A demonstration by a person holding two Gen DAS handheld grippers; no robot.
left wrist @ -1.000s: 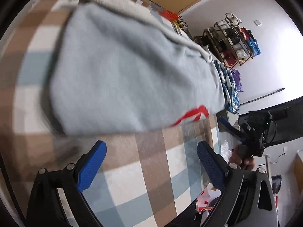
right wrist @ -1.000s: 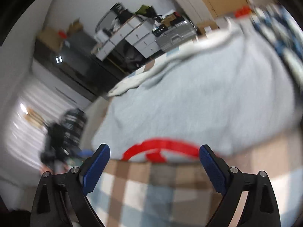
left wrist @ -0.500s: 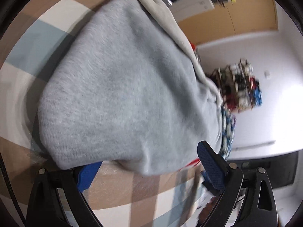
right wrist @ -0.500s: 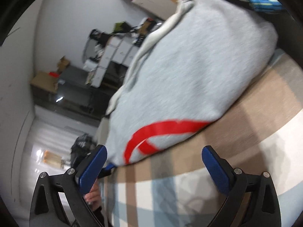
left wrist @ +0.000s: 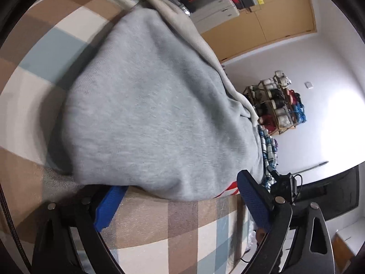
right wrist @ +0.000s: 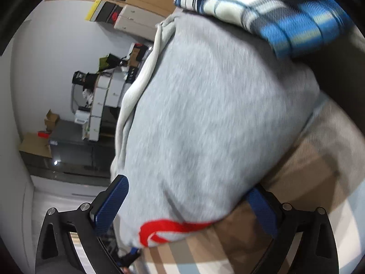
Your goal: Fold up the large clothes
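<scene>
A folded grey sweatshirt (left wrist: 155, 114) with a red print lies on the checked brown, blue and white cloth (left wrist: 182, 228). My left gripper (left wrist: 180, 202) is open, its jaws straddling the sweatshirt's near edge, one blue finger (left wrist: 109, 202) tucked under the fabric. In the right wrist view the same sweatshirt (right wrist: 205, 118) fills the middle, red print (right wrist: 168, 227) at its near edge. My right gripper (right wrist: 187, 205) is open, its jaws on either side of that edge, the right finger (right wrist: 262, 207) partly under the garment.
A folded blue plaid garment (right wrist: 262, 11) lies beside the sweatshirt, also seen in the left wrist view (left wrist: 268, 150). A cream garment (left wrist: 194, 34) lies along the sweatshirt's far side. A shelf rack (left wrist: 276, 105), cabinets and a wooden door stand beyond.
Both grippers have moved in toward the sweatshirt from opposite ends. Its edges now lie between the open jaws, with a finger of each slipping under the fabric.
</scene>
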